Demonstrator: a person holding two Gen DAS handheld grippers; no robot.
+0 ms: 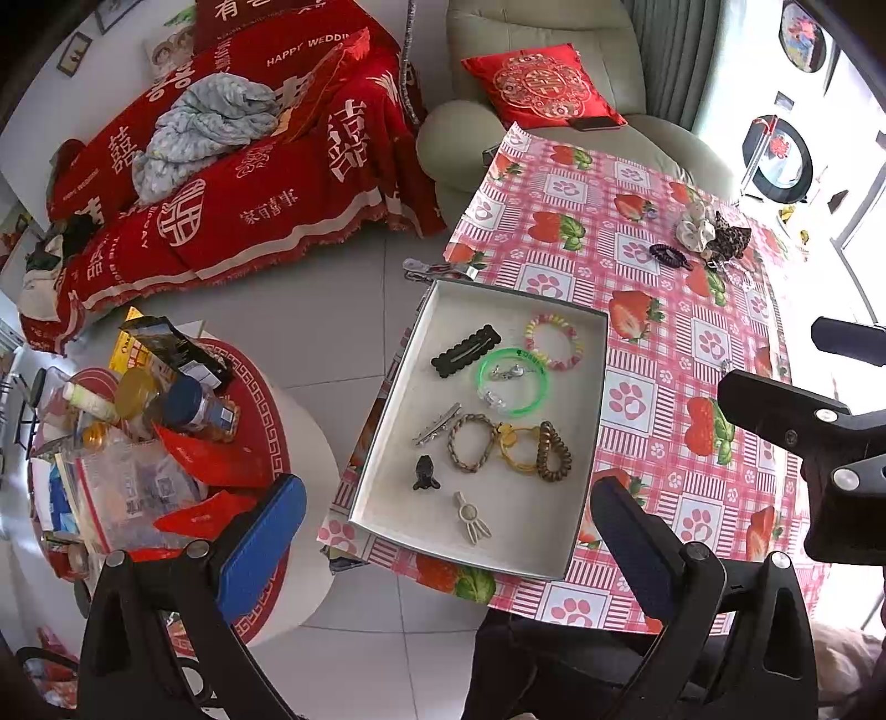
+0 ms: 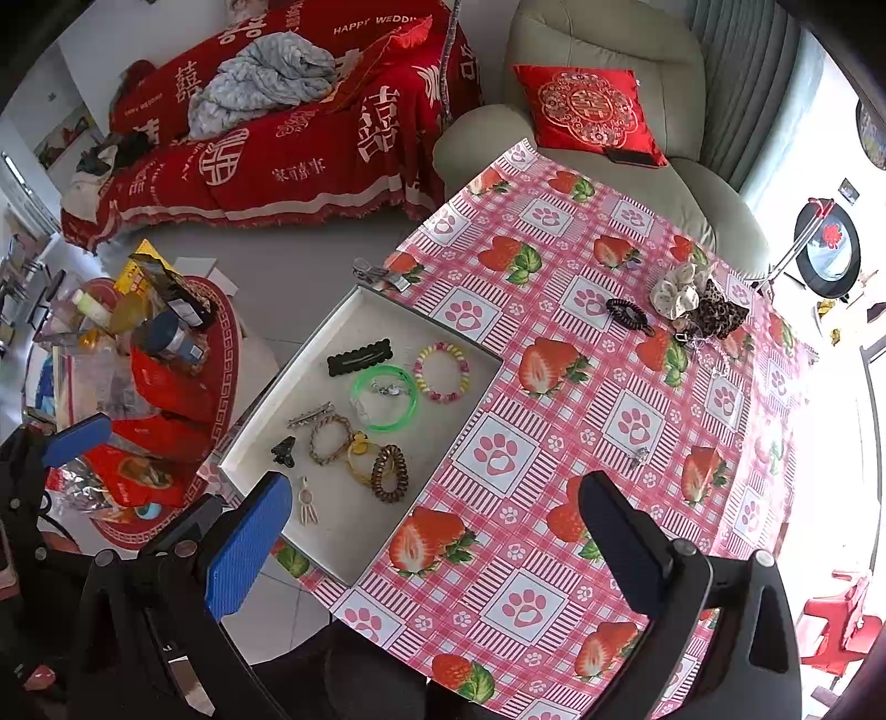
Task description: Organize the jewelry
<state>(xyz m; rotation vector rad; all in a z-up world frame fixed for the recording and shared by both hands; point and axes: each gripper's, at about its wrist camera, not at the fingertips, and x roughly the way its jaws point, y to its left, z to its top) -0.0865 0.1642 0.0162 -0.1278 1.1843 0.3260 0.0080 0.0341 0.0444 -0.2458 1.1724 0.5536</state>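
A shallow white tray [image 1: 587,399] [image 2: 266,421] lies at the table's left edge. It holds a black hair clip [image 1: 465,350], a green bangle [image 1: 513,387], a pastel bead bracelet [image 1: 554,340] and several hair ties and small clips. Loose on the cloth at the far right lie a black coil tie [image 2: 627,312], a cream scrunchie [image 2: 676,291], a leopard scrunchie [image 2: 720,313] and a small silver piece [image 2: 639,455]. My left gripper [image 1: 446,545] is open and empty above the tray's near edge. My right gripper [image 2: 434,545] is open and empty above the cloth right of the tray.
The table has a pink strawberry-print cloth [image 2: 554,421]. A round white side table [image 1: 310,443] piled with bottles and red packets stands to the left. A beige armchair [image 2: 609,44] with a red cushion and a red-covered sofa [image 1: 249,166] stand behind.
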